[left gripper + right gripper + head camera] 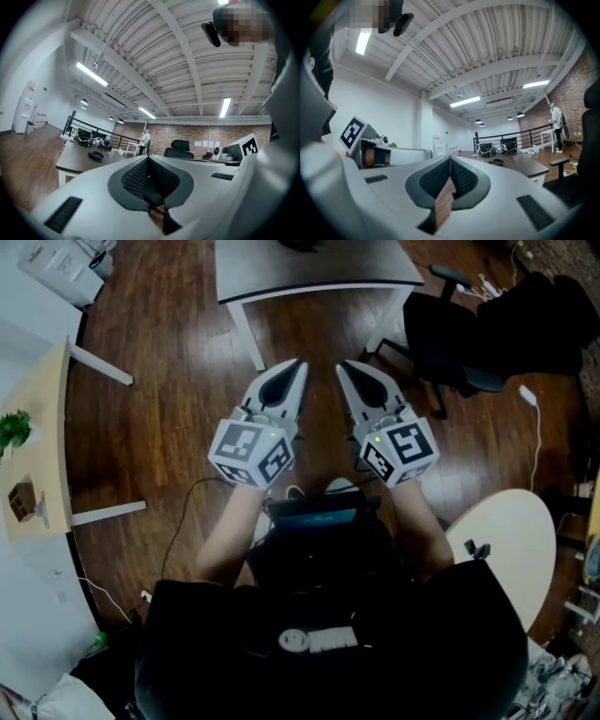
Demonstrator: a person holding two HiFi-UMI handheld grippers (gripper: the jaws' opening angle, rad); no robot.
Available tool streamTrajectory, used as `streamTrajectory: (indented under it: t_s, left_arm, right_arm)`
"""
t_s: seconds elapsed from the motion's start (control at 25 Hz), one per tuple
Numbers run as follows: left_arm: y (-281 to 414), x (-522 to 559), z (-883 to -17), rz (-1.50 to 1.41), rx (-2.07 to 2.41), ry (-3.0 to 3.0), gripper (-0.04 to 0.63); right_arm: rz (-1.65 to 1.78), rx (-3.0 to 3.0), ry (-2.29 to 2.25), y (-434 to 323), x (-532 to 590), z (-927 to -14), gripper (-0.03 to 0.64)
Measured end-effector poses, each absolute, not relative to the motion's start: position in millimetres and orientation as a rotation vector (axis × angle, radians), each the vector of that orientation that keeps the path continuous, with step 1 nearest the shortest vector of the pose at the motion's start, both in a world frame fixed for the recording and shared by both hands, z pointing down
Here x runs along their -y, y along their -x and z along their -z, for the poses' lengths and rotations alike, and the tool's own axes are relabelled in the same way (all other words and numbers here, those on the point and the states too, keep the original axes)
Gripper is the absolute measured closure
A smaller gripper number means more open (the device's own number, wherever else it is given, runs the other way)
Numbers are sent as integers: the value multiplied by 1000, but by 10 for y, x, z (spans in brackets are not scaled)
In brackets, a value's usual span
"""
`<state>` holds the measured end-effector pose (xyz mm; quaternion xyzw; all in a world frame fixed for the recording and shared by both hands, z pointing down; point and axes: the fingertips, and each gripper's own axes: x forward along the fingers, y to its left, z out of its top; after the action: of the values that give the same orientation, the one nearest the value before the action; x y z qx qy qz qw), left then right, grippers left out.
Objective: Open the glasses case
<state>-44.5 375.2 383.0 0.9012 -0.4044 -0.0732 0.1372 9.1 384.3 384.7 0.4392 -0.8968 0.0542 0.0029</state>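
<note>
While both are closed, left tongs (301, 364), right tongs (341, 366), one desk (309, 268)

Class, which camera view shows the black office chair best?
Head view: the black office chair shows seat, armrest and base. Left gripper view shows only its small backrest; right gripper view cuts it off at the edge.

No readable text anywhere, honestly. The marker cubes (251, 452) on the left tool (294, 373) and right tool (348, 374) just show black-and-white squares, no letters or numbers.
</note>
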Motion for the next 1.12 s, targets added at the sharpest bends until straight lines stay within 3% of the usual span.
streamTrajectory:
  t_s: [0.64, 1.12]
  left_arm:
    - [-450, -4338, -3735, 124, 1180, -2642, 594]
    - [-718, -4589, -3731, 148, 1190, -2649, 594]
  right_arm:
    - [-213, 2813, -1452, -833, -4358, -3792, 612]
    - [-176, 2845, -1425, -1058, -4629, -3771, 612]
